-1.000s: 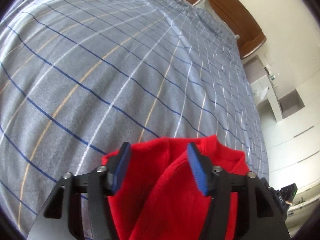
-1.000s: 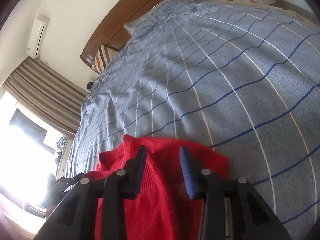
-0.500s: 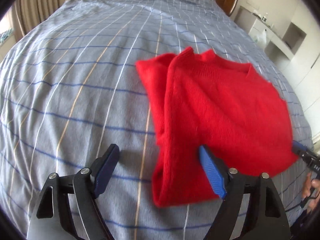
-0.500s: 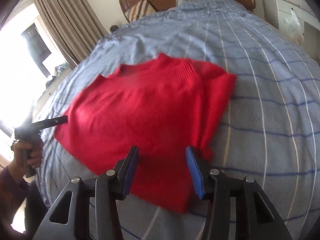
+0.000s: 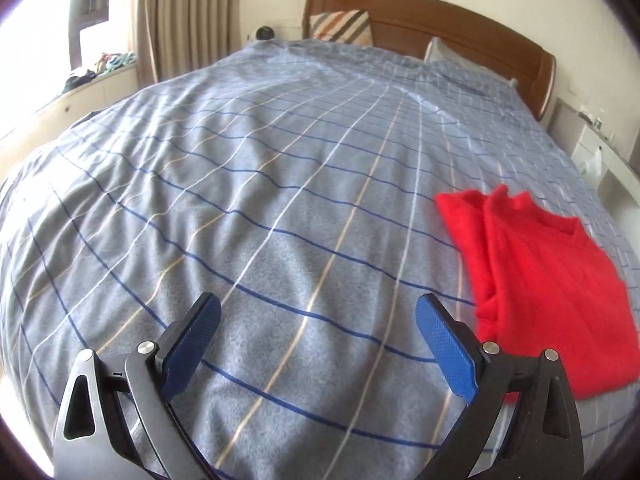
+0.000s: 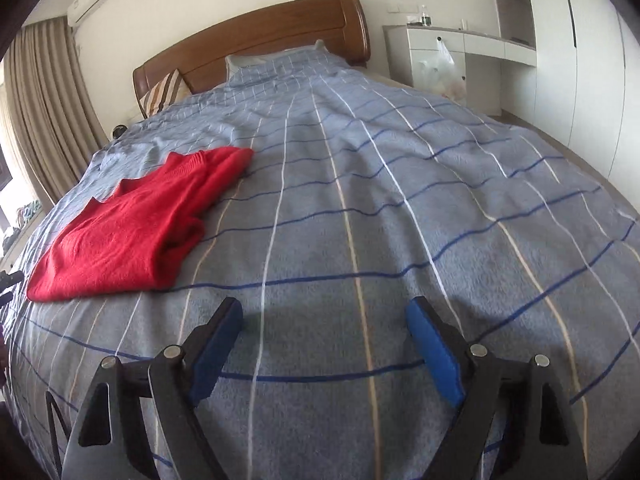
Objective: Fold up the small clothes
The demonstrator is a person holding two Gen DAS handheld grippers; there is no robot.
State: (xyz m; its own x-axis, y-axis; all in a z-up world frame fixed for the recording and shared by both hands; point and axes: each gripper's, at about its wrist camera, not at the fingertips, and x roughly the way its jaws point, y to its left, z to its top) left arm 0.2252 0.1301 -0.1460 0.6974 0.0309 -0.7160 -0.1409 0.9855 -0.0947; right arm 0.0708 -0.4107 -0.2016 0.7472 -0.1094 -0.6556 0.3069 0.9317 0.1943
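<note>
A folded red sweater (image 5: 536, 284) lies flat on the blue checked bedspread (image 5: 280, 184). In the left wrist view it is at the right, beside my left gripper (image 5: 318, 320), which is open and empty above the bedspread. In the right wrist view the sweater (image 6: 132, 224) lies at the left. My right gripper (image 6: 324, 322) is open and empty, to the right of the sweater and apart from it.
A wooden headboard (image 6: 256, 36) and pillows (image 5: 340, 26) are at the far end of the bed. Curtains (image 5: 188, 12) and a window sill are to the left. A white desk and cupboards (image 6: 520, 40) stand at the right.
Both grippers let go of the red sweater, opened wide and drew back and apart. The sweater now lies folded on the bedspread between them.
</note>
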